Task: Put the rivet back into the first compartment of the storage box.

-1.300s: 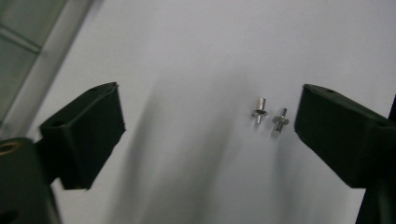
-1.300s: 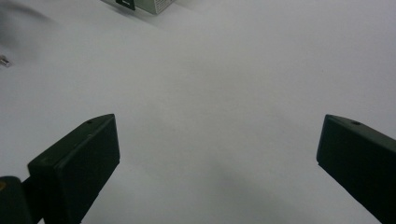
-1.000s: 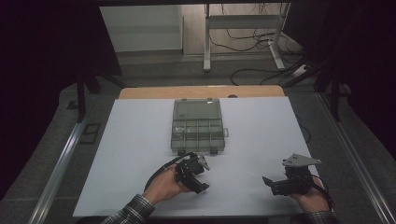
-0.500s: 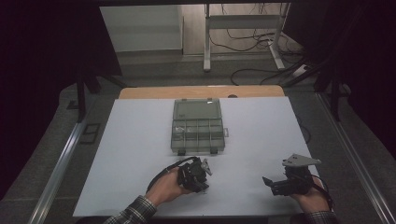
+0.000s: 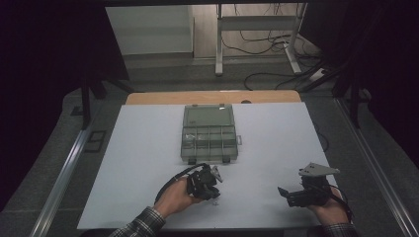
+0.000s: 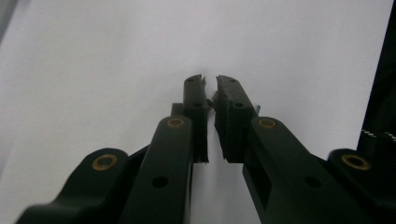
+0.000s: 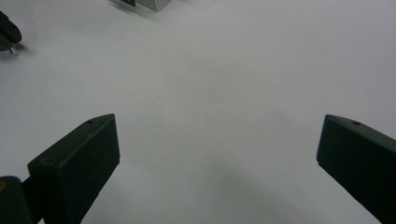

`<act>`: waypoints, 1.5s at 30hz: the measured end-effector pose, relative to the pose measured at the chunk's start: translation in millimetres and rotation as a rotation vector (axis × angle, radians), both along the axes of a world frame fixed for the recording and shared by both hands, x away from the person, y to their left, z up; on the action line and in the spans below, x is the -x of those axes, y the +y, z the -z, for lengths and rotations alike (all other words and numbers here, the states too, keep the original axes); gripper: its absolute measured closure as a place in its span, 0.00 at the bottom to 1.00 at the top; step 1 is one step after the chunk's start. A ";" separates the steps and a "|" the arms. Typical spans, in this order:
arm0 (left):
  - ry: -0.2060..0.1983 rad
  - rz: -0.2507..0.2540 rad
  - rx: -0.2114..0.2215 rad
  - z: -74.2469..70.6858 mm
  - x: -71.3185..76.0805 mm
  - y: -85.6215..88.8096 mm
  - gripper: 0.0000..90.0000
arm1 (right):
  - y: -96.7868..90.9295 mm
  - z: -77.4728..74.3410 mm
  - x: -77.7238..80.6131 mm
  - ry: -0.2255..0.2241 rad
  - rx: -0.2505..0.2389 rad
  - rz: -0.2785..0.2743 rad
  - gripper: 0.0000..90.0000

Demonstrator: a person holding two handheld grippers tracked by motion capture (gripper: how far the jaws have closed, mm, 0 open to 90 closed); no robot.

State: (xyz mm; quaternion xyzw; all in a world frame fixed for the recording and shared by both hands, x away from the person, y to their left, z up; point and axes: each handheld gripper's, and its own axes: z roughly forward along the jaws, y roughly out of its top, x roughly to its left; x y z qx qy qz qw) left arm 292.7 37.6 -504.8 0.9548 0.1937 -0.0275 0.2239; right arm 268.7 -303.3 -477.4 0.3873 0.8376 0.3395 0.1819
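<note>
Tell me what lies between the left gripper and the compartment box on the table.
Nothing: in the high view, bare white table separates the left gripper from the compartment box.

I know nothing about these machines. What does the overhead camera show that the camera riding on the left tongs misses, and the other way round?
High view: the open compartment box, both hands, the right tongs, and the floor with cables beyond the table.

Left gripper view: a close look at the left tongs, jaws nearly together, with a small metal part pinched between them; too small to identify.

Both: the white table top and the left tongs.
</note>
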 end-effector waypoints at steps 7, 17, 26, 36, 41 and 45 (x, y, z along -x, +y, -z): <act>0.006 -0.020 0.022 -6.5 -2.7 5.0 0.93 | 0.1 0.0 0.1 0.000 0.000 -0.001 0.00; 0.007 -0.066 0.054 -16.9 -9.5 17.3 0.93 | 0.3 -0.1 0.1 0.000 0.002 0.000 0.00; 0.004 -0.115 0.086 -29.1 -22.0 32.8 0.93 | 0.5 0.1 0.1 -0.001 0.005 0.003 0.00; -0.010 -0.173 0.095 -46.2 -43.5 51.9 0.93 | 0.2 0.2 0.1 -0.001 0.004 0.002 0.00; -0.020 -0.198 0.089 -53.9 -54.6 60.6 0.93 | 0.2 0.1 0.0 -0.001 0.004 0.003 0.00; -0.025 -0.225 0.087 -57.4 -63.1 66.2 0.93 | -0.1 -0.3 0.0 -0.002 0.001 0.005 0.00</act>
